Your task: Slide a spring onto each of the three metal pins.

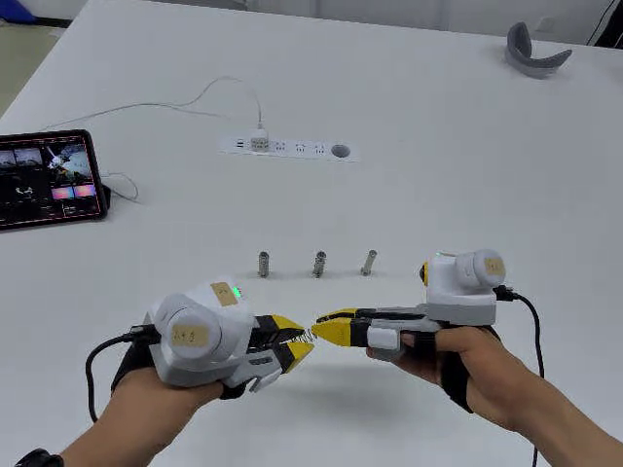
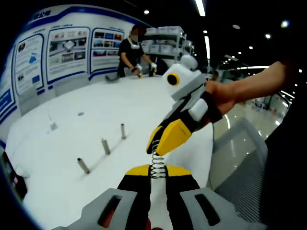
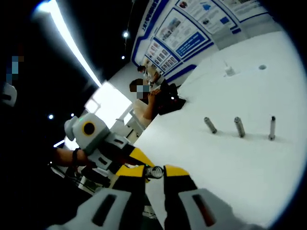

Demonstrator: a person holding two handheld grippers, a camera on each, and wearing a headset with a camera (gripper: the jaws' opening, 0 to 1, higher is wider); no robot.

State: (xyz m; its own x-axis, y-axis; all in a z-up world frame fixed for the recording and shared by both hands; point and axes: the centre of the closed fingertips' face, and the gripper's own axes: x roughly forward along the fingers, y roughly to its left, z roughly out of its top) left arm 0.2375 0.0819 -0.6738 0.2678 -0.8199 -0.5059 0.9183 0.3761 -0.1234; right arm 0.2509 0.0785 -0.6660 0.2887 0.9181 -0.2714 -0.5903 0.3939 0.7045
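**Present state.** The spring (image 1: pixel 306 338) is held in the air between the two grippers. It is over the near part of the bench (image 1: pixel 438 117) and well apart from the three pins (image 1: pixel 319 264). The left gripper (image 1: pixel 297 343) has its jaws closed to a narrow gap on one end of the spring. The right gripper (image 1: pixel 327 329) has its jaws closed on the other end. In the left gripper view the spring (image 2: pixel 156 164) rises from that gripper's own jaws into the yellow tips of the right gripper (image 2: pixel 165 139).

**Pins.** The pins stand in a row on the bench beyond the grippers. The middle pin (image 3: pixel 239 127) looks ribbed and may already carry a spring; it is too small to confirm.

**Likely faults from here.**
- With both ends clamped, any pull apart probably stretches or bends the spring.
- If one gripper releases while the other pinches only the last coils, the spring can swing or pop free and roll across the smooth bench.
- A grip across the end coil probably blocks the bore, so the pin cannot enter.
- A sideways approach may knock a pin over; whether the pins are fixed cannot be told.
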